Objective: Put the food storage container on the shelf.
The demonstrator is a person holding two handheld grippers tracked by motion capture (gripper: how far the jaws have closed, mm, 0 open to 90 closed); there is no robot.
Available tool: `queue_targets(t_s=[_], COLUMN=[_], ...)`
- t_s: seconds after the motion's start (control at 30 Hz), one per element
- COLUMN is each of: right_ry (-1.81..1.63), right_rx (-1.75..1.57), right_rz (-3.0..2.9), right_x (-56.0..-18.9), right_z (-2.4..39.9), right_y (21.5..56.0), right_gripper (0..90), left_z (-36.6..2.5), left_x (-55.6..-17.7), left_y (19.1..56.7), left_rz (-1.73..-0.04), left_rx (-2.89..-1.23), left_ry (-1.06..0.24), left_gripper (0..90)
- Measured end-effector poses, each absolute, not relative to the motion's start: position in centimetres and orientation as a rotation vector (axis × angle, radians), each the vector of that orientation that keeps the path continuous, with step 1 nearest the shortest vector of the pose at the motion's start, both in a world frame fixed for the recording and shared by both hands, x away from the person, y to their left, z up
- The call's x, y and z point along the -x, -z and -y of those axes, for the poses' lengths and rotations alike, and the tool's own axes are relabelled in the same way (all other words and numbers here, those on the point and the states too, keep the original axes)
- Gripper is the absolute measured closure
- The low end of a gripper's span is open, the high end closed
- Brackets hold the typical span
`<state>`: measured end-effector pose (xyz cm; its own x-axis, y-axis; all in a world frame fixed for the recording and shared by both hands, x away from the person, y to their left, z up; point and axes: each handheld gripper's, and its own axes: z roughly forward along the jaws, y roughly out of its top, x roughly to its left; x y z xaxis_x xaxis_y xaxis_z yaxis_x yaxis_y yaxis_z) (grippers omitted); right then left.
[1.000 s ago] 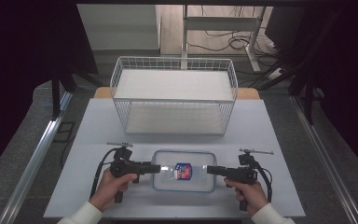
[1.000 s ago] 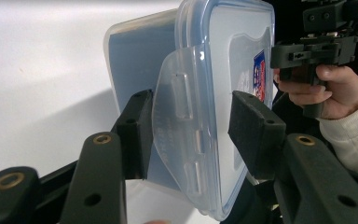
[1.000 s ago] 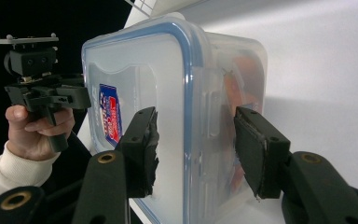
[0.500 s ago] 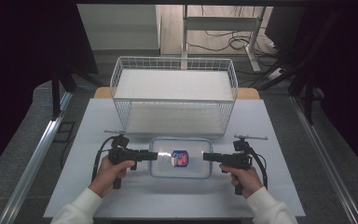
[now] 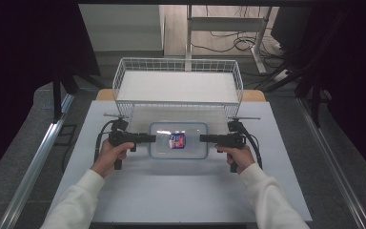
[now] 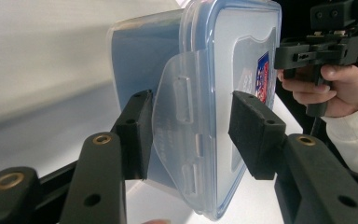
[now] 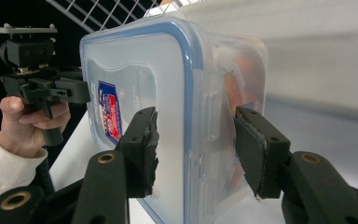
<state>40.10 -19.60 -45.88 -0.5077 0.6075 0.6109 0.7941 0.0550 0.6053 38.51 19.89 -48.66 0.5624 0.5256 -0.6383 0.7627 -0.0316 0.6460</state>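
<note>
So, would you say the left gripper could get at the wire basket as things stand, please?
Probably not yet: the left gripper is clamped on one end of the plastic box, and the right gripper has the other end. The wire basket sits just beyond, with nothing between.

The high view is looking forward and down from above the person's side. Each gripper view is riding on its gripper, looking closely along the jaws at one end of the container point(image 5: 177, 140). All three views are sharing that container; each gripper view is also catching the opposite gripper beyond it.
</note>
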Motion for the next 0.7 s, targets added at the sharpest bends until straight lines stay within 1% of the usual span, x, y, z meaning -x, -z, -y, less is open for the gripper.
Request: queue_targets(t_s=[0.17,0.33,0.53,0.7], right_ry=[1.440,1.451,1.452,1.471], right_rx=[1.442,1.449,1.469,1.490], right_rz=[2.148,2.142,2.131,2.117], right_x=[-41.7,-43.3,-44.0,-44.2], right_z=[19.5,19.6,19.7,19.7], right_y=[46.2,47.3,48.2,48.5], right_gripper=[50.3,49.8,49.5,48.6], left_z=[-19.8,-19.5,-19.4,-19.4], left_x=[-39.6,-40.8,-41.5,-41.6], left_y=[49.4,50.2,51.2,51.4], left_rz=[-1.094,-1.102,-1.118,-1.122], left_rx=[-1.691,-1.689,-1.663,-1.650], left_ry=[0.268,0.251,0.275,0.274], left_gripper=[51.1,51.1,51.0,50.9])
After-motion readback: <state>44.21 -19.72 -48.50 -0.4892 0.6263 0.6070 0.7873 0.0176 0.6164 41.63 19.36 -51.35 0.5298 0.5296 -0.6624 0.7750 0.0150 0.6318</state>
